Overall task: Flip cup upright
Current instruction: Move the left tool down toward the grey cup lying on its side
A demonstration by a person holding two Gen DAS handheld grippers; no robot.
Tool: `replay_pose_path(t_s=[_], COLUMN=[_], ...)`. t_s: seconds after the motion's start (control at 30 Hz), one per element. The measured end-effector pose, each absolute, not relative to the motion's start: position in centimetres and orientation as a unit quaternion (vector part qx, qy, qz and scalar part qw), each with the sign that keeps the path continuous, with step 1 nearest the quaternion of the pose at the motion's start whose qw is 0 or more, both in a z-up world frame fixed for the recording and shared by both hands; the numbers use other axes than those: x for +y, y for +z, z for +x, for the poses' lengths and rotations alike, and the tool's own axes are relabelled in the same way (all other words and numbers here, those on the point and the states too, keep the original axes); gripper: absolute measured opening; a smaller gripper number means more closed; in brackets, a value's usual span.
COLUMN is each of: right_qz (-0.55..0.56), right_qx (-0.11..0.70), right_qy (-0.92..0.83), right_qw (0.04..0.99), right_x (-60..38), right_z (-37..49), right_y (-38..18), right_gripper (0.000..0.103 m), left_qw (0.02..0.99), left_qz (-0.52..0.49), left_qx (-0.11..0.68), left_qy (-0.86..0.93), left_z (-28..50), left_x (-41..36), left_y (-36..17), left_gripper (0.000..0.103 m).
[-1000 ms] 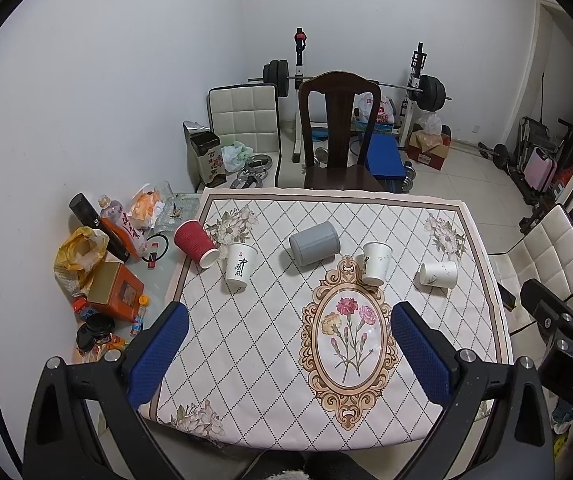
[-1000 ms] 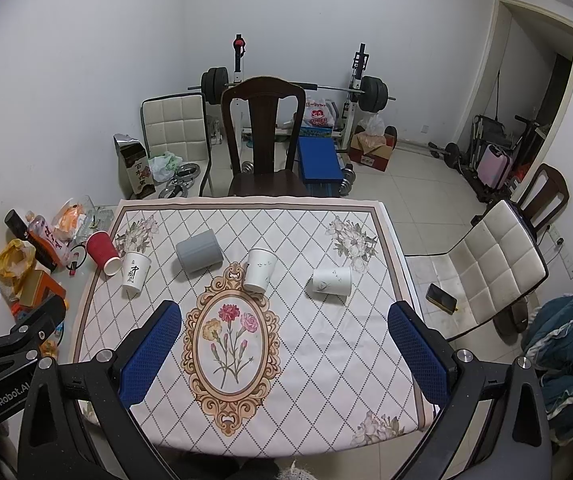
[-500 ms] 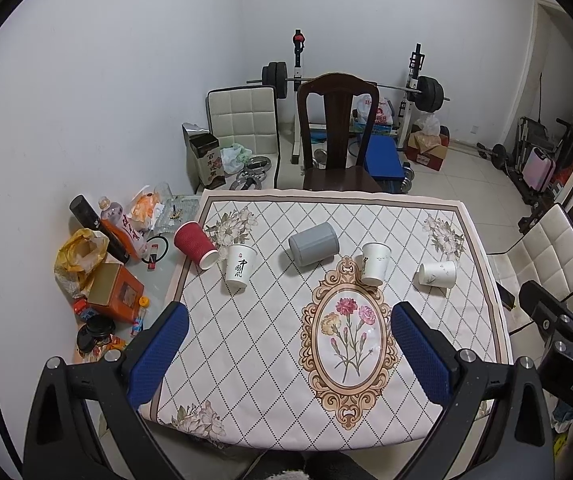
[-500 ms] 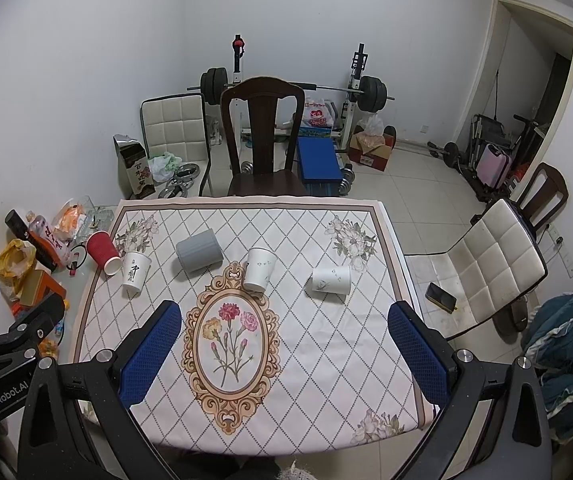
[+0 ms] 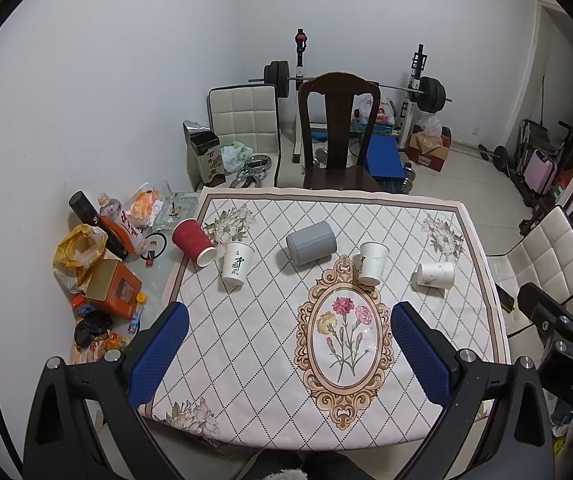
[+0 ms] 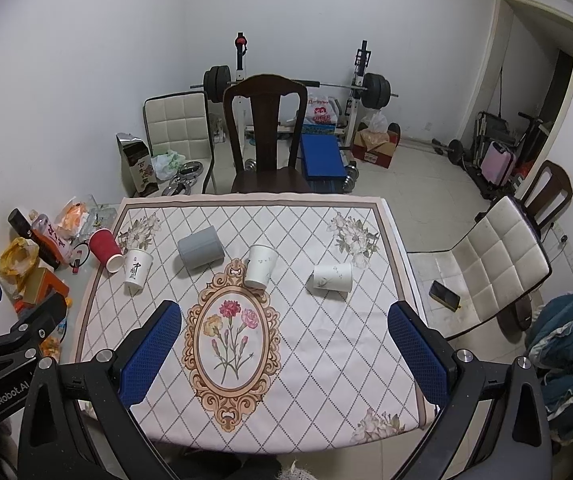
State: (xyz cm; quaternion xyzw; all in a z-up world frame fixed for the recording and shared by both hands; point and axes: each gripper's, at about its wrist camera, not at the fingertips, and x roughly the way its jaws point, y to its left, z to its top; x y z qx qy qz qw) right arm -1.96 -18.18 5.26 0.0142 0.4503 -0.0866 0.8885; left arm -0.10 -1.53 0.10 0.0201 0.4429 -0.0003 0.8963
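Several cups sit in a row across the table. A red cup lies on its side at the left edge. A white cup with black writing stands upright beside it. A grey cup lies on its side. A white cup stands upright near the middle. Another white cup lies on its side at the right. My left gripper and right gripper are open, empty, high above the near table edge.
A dark wooden chair stands at the table's far side. Padded white chairs stand to the right. Bags, bottles and boxes clutter the floor on the left. A phone lies on the right chair's seat.
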Motion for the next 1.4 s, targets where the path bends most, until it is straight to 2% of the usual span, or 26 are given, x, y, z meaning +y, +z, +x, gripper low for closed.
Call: replay_pose_path(t_s=[0.1,0.2,0.6,0.9,1.07,1.23,1.4], right_qz=[0.014,0.011,0.036,0.036,0.033,0.048,0.065], right_qx=[0.463,0.491,0.636,0.709,0.733,0.742,0.745], right_qy=[-0.085,-0.087,-0.107,-0.133,-0.149,-0.166,-0.184], right_qw=[0.882,0.867,0.764,0.692,0.663,0.648,0.638], right_x=[-19.1,-20.1,-24.1,-22.8,-22.5,-23.1,-24.2], right_z=[-1.5,0.1,7.7,12.9,15.3,17.4,19.2], right_y=[4.7,1.8,-17.5,-28.9,-32.8,-35.0,-36.4], right_gripper=[0.103,0.103,0.103,0.103,0.103,0.103,0.103], left_qw=[0.892,0.884,0.824,0.771,0.742,0.723,0.703], left_qz=[0.025,0.041,0.167,0.299,0.381,0.418,0.435], left_qx=[0.45,0.465,0.54,0.562,0.547,0.537,0.538], left_qy=[0.011,0.027,0.032,-0.03,-0.067,-0.123,-0.162], left_z=[1.0,2.8,10.9,19.6,24.3,27.7,30.5], left_x=[-2.3,-3.2,-4.9,-5.6,-6.4,-7.7,-9.0], left_y=[-1.1,-3.6,-16.2,-24.7,-28.2,-29.3,-30.9], left_gripper=[0.103,0.103,0.103,0.103,0.103,0.091,0.09])
